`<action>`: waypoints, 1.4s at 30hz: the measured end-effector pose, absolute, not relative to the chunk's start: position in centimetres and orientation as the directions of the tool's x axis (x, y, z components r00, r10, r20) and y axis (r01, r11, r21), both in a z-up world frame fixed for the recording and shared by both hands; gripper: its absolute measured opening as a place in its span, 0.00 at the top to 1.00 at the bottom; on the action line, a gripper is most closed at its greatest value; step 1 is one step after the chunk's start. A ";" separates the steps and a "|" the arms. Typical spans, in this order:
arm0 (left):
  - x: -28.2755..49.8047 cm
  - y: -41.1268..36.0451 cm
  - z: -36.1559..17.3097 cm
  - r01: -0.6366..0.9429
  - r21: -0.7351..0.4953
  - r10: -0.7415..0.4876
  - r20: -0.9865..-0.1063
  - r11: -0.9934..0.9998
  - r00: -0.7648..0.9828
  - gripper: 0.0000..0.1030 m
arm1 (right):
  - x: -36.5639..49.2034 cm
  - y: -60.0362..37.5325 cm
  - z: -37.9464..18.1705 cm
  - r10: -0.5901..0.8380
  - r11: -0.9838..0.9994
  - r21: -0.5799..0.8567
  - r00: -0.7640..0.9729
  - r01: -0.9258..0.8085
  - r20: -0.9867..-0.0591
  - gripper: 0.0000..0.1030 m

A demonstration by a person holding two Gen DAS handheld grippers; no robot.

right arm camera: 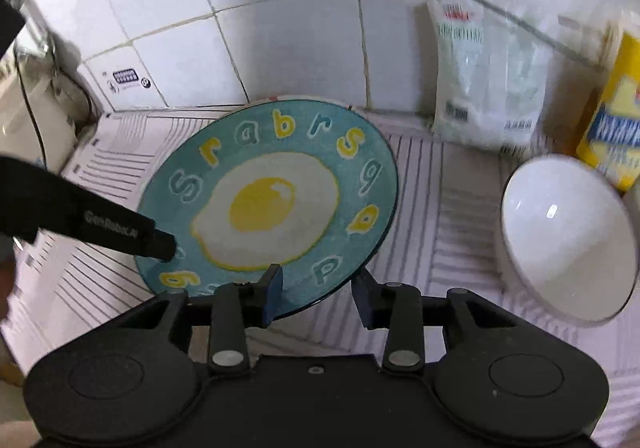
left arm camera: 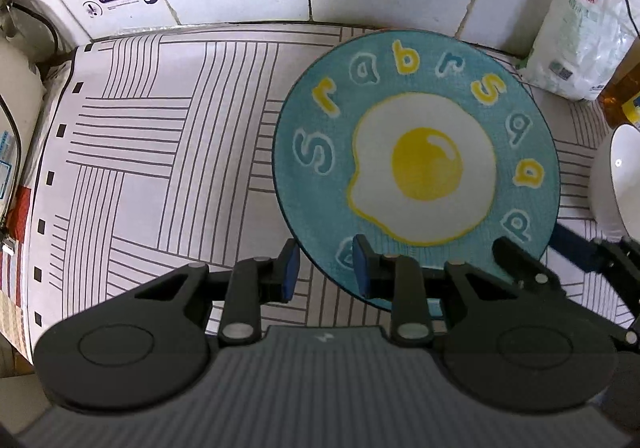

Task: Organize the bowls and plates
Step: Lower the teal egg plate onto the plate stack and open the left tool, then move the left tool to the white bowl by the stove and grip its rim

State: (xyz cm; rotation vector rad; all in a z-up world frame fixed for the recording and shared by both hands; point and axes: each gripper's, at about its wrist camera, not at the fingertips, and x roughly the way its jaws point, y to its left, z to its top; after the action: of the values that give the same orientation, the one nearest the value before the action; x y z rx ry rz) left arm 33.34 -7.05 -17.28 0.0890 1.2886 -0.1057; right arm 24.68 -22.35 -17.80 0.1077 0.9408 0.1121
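Two pieces sit apart on the striped mat (left arm camera: pixel 168 151); your right gripper (right arm camera: pixel 316 298) stands open around the blue egg plate (right arm camera: pixel 272 199)'s near rim, your left gripper (left arm camera: pixel 326 268) narrowly parted straddling its edge; the white bowl (right arm camera: pixel 568 236) waits unstacked beside it.

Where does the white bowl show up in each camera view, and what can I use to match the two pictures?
Left wrist view: the white bowl is cut off at the right edge, right of the egg plate.
Right wrist view: the bowl shows whole, at right, on the striped mat, right of the plate.
Shared landmark: the blue plate with the fried egg picture.
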 end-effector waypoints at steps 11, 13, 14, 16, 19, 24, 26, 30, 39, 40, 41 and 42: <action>30.6 -8.5 -15.4 0.181 0.074 0.012 -0.946 0.981 0.323 0.74 | 22.8 -22.8 -18.0 0.140 0.990 0.080 0.672 -0.120 -0.727 0.57; 29.5 -8.6 -14.6 0.206 0.075 0.001 -0.941 0.976 0.339 0.73 | 21.7 -23.0 -17.4 0.134 0.991 0.077 0.689 -0.112 -0.712 0.57; 29.0 -8.6 -14.3 0.215 0.077 -0.001 -0.939 0.973 0.343 0.73 | 20.9 -23.2 -17.0 0.134 0.991 0.083 0.698 -0.106 -0.704 0.56; 27.8 -8.8 -13.3 0.241 0.085 -0.008 -0.933 0.967 0.361 0.73 | 19.3 -23.6 -16.1 0.132 0.991 0.094 0.716 -0.093 -0.685 0.55; 25.9 -9.1 -11.5 0.284 0.088 -0.029 -0.923 0.955 0.383 0.73 | 16.7 -24.5 -14.3 0.131 0.989 0.138 0.748 -0.053 -0.650 0.52; 22.5 -9.9 -8.7 0.363 0.095 -0.067 -0.909 0.927 0.410 0.65 | 11.8 -25.0 -11.1 0.049 0.997 0.077 0.813 -0.005 -0.580 0.45; 21.2 -10.2 -7.9 0.389 0.106 -0.075 -0.904 0.915 0.421 0.61 | 10.0 -25.0 -10.2 -0.002 1.000 0.025 0.828 0.019 -0.561 0.38; 18.6 -10.9 -6.3 0.432 0.113 -0.095 -0.896 0.895 0.433 0.52 | 6.3 -26.1 -8.8 -0.058 0.996 0.031 0.845 0.088 -0.532 0.34; 13.4 -13.4 -4.3 0.507 0.106 -0.145 -0.891 0.855 0.430 0.28 | -1.2 -28.1 -7.4 -0.186 0.976 0.001 0.837 0.217 -0.515 0.32; 13.1 -13.8 -4.2 0.513 0.107 -0.147 -0.891 0.852 0.430 0.27 | -1.9 -28.4 -7.3 -0.198 0.973 0.002 0.836 0.231 -0.512 0.30; 12.7 -14.1 -4.0 0.516 0.110 -0.148 -0.890 0.849 0.432 0.25 | -2.7 -28.8 -7.2 -0.213 0.969 0.002 0.835 0.248 -0.507 0.28; 12.3 -14.6 -3.9 0.522 0.115 -0.148 -0.888 0.845 0.435 0.23 | -3.3 -29.0 -7.2 -0.225 0.965 0.002 0.836 0.261 -0.501 0.27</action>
State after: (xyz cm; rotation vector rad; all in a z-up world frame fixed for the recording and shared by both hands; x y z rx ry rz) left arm 12.27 -14.62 -3.93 0.4050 1.0440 -0.4315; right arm -3.35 -29.03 -7.19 0.0714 0.5217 -0.2572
